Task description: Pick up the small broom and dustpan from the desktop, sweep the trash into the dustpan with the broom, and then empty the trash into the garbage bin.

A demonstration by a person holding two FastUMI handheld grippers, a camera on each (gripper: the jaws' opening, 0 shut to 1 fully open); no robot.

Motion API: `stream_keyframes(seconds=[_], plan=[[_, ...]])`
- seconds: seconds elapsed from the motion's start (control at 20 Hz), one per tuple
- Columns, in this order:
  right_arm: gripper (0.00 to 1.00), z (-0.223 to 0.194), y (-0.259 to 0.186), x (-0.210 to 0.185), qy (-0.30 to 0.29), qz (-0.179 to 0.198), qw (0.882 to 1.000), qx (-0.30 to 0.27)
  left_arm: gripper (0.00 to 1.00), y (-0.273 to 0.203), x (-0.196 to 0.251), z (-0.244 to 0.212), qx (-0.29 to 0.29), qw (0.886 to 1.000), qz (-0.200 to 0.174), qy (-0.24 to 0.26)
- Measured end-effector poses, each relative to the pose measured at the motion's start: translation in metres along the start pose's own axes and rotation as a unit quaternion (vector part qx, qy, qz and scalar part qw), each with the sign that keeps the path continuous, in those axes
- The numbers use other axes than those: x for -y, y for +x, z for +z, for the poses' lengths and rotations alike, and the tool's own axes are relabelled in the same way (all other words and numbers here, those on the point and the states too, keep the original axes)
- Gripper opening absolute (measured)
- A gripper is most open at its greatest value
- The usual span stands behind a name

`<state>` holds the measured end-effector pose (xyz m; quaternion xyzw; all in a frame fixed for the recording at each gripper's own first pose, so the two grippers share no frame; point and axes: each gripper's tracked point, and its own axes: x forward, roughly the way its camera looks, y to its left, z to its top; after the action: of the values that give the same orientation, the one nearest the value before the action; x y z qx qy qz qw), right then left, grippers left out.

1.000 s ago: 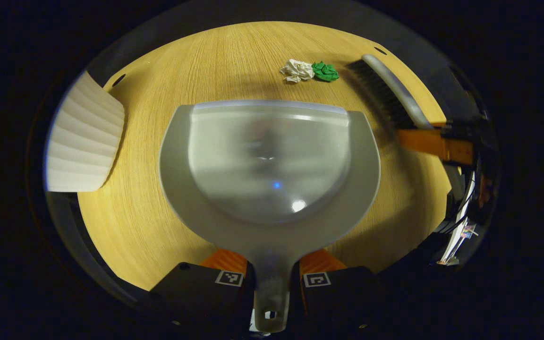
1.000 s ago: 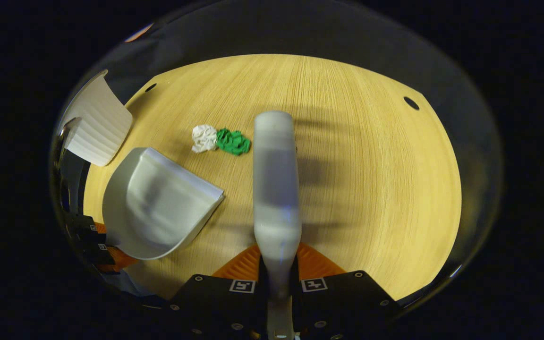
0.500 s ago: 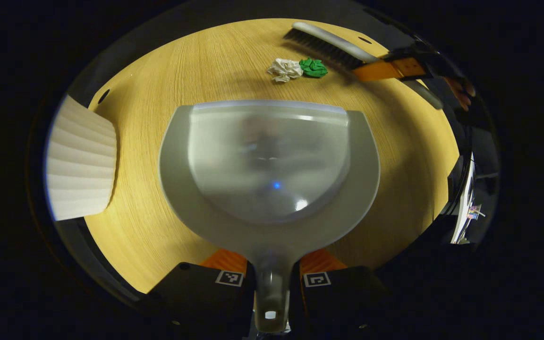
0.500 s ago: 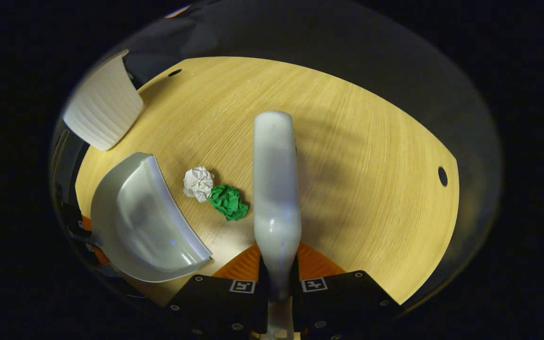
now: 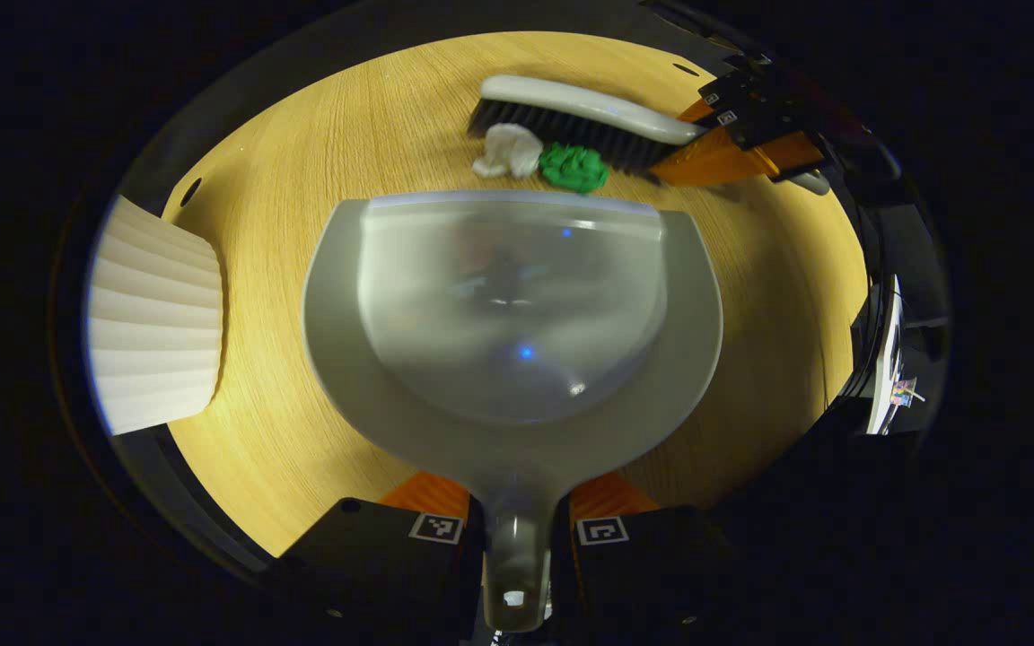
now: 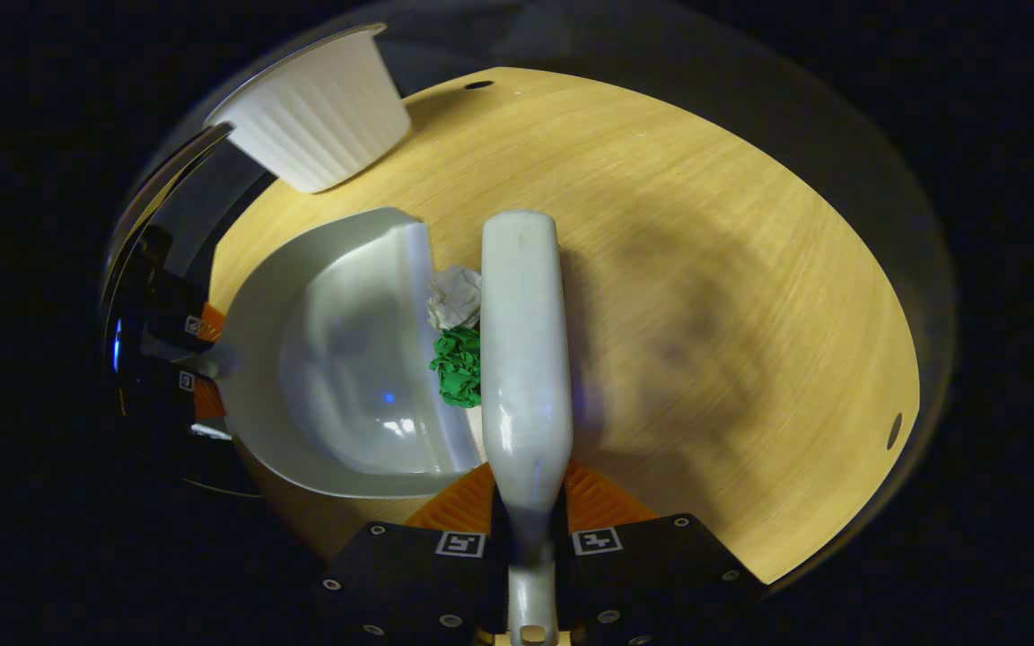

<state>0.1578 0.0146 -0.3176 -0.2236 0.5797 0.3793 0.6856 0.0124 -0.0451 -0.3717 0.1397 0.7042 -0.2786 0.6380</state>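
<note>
left gripper view: your broom [image 5: 584,117] has swung in behind both paper wads [image 5: 542,160] at twelve o'clock; both claws stay pinched on handles, so sweep into the dustpan [image 5: 511,314].

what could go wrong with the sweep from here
1. The white paper wad and green paper wad sit just short of the dustpan lip; they may jam against the edge or slip under it instead of riding in.
2. The white wad lies near the end of the broom bristles, so a stroke could flick it sideways past the pan's mouth.
</note>
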Motion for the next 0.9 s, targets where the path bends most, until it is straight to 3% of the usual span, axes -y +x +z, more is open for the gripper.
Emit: stream_keyframes(seconds=[0.3, 0.45, 0.6, 0.7, 0.9], plan=[[0.21, -0.004, -0.010, 0.002, -0.027, 0.045, 0.999, -0.012, 0.32, 0.001, -0.002, 0.000, 0.005, 1.000, 0.005, 0.000], [0.20, -0.016, -0.011, 0.005, -0.018, 0.032, 0.999, -0.009, 0.31, 0.002, 0.005, 0.000, 0.016, 1.000, 0.004, -0.019], [0.21, -0.023, -0.021, 0.004, 0.041, 0.028, 0.999, 0.019, 0.31, 0.008, 0.011, 0.001, 0.033, 0.999, 0.008, -0.041], [0.20, -0.025, -0.023, 0.014, 0.089, -0.003, 0.995, 0.042, 0.31, 0.012, 0.012, 0.002, 0.048, 0.998, 0.016, -0.049], [0.20, -0.044, -0.025, 0.023, 0.211, -0.052, 0.973, 0.073, 0.32, 0.014, 0.018, 0.011, 0.079, 0.993, 0.020, -0.080]])
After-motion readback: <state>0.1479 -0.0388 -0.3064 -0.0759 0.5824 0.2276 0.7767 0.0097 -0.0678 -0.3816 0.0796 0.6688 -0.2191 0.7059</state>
